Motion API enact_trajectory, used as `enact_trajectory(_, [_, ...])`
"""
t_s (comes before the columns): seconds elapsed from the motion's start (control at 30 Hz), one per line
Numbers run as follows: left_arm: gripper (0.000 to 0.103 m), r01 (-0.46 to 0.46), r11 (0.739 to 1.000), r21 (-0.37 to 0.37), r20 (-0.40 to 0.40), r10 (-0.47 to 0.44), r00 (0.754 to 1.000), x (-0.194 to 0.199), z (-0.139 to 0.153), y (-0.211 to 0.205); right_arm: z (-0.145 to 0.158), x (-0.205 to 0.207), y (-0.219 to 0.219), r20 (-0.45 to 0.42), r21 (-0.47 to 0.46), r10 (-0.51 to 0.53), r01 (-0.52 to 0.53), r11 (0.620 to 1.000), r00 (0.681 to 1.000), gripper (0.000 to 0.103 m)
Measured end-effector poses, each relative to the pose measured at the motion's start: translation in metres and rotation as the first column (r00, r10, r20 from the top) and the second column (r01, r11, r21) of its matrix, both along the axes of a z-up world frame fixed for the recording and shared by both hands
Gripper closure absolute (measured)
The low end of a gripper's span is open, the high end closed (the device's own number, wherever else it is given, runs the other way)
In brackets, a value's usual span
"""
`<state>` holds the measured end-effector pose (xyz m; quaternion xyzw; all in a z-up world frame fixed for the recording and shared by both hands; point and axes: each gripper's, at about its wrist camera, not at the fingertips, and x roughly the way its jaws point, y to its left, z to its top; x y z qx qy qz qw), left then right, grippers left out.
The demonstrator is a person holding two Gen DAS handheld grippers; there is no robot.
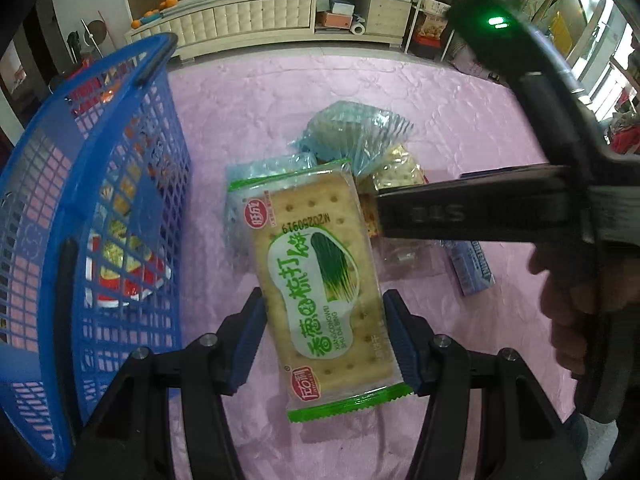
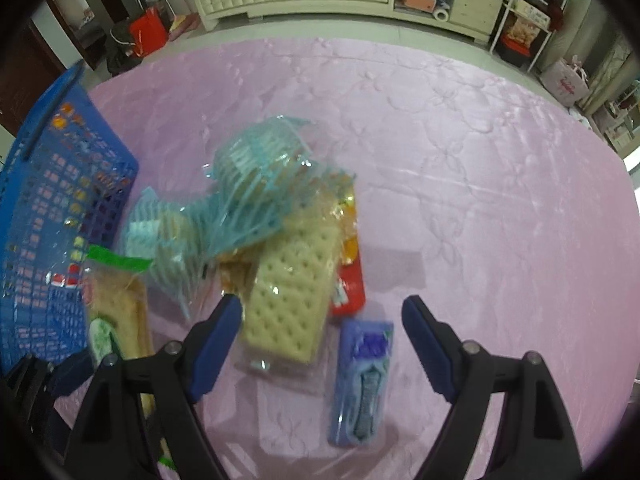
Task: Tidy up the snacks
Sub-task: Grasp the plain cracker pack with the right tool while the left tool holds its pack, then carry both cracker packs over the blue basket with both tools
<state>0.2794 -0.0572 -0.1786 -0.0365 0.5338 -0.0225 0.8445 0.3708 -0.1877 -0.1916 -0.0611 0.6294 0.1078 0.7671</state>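
Snack sorting: partly complete

Your left gripper (image 1: 324, 336) pinches the green-edged plastic cracker packet (image 1: 320, 276); your right gripper (image 2: 322, 344) hangs spread. The blue plastic lattice basket (image 1: 120, 184) holds some snacks; several packets remain on the pink cloth (image 2: 460, 168).

Toward the left edge of the table (image 2: 460, 128): a basket (image 1: 132, 184), with a packet (image 1: 128, 268) lying inside against its wall. Just right of the basket, mid-table: a cracker pack (image 1: 320, 280), lengthwise between the left gripper (image 1: 326, 340) pads. Behind that pack, a heap of striped bags (image 2: 256, 184), partly overlapped by it. Right of the heap and leaning on it: a second cracker pack (image 2: 292, 292), over a flat packet (image 2: 352, 284). Nearest the front edge, right of all: a small box (image 2: 364, 376), between the spread fingers of the right gripper (image 2: 320, 344).
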Motion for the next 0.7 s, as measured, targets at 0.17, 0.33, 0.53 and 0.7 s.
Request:
enact_trajectory(0.17, [0.048, 0.004, 1.0, 0.001, -0.005, -0.004, 1.0, 0.006, -0.003, 0.003, -0.017, 0.018, 0.014, -0.043, 0.016, 0.009, -0.009, 1.0, 0.999, 0.035])
enact_trajectory(0.33, [0.048, 0.019, 1.0, 0.008, 0.002, -0.019, 1.0, -0.004, 0.0, 0.002, -0.018, 0.008, 0.008, -0.018, 0.031, 0.025, -0.025, 0.999, 1.0, 0.052])
enact_trajectory(0.53, [0.049, 0.019, 1.0, -0.005, 0.008, -0.019, 1.0, -0.021, 0.006, 0.001, -0.005, -0.015, -0.005, -0.031, 0.053, 0.028, -0.026, 0.998, 0.999, 0.055])
enact_trajectory(0.7, [0.049, 0.013, 1.0, -0.007, 0.023, -0.012, 1.0, -0.038, 0.02, 0.002, 0.018, -0.043, -0.009, -0.006, 0.084, 0.031, -0.031, 0.996, 0.999, 0.055])
